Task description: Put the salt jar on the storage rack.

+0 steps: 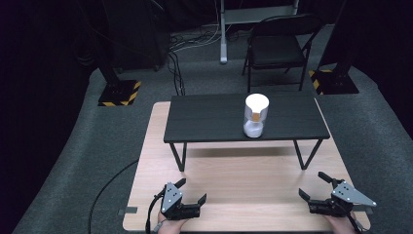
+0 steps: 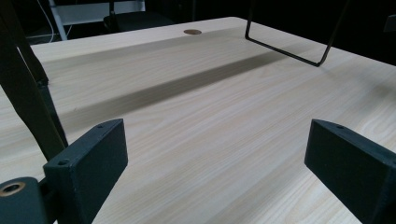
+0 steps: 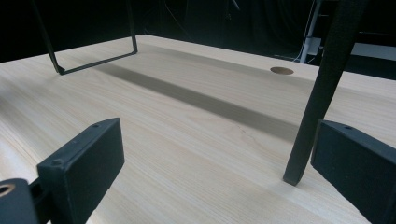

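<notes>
Two hand-held grippers wait at the near edge of a pale wooden table point(image 1: 234, 195), each gaping wide and gripping nothing. At the left, the left gripper point(image 1: 191, 191) rests low near the table's front edge; across the bare boards, well apart from it, the right gripper point(image 1: 317, 186) sits by the front right corner. Both gripper views confirm it, with wood grain alone between the black jaws of the left gripper point(image 2: 215, 154) and the right gripper point(image 3: 217, 158).

Beyond them stands a small black bench point(image 1: 204, 122) on thin wire legs, and on its top, right of centre, a white hourglass-shaped jar point(image 1: 256, 116) stands upright with an orange band at its waist. It is the only loose object on the table and the nearest thing to reach for, so the work in hand appears to be an approach to it.

Done well, that reach would likely fall to the right gripper, the closer of the two. It should rise clear of the bench's front edge, come in level, and close squarely on the narrow waist. A tall, upright jar may tip if nudged off-centre, so a slow, straight approach looks wise.
</notes>
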A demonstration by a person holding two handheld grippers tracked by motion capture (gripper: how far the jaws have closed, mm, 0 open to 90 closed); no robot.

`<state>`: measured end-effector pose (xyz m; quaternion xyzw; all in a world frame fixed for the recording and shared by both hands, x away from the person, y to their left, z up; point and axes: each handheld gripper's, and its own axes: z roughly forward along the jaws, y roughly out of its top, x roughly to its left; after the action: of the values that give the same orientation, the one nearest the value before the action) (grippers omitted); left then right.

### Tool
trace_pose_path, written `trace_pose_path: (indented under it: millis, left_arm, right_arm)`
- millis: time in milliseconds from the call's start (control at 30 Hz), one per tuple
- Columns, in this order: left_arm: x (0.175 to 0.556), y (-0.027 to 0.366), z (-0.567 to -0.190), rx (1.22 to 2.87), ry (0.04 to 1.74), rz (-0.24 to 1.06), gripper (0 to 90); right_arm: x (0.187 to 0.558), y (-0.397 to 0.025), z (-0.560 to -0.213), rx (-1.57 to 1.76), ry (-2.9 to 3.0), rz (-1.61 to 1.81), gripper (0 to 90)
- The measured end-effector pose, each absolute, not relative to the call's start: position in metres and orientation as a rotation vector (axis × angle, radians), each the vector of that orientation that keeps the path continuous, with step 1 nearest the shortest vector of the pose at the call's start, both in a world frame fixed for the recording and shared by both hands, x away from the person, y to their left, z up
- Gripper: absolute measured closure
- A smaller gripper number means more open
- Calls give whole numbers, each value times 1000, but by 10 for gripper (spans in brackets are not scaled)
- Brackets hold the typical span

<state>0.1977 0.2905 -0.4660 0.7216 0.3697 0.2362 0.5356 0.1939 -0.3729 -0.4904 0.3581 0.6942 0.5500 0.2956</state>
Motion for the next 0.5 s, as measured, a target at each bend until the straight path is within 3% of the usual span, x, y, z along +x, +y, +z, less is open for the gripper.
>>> trace_pose_path:
  millis: [500]
  left_arm:
    - [197,291,-465,1717,890,564,67]
  right_arm:
    - [194,-373,-490,953,1847,1463,14]
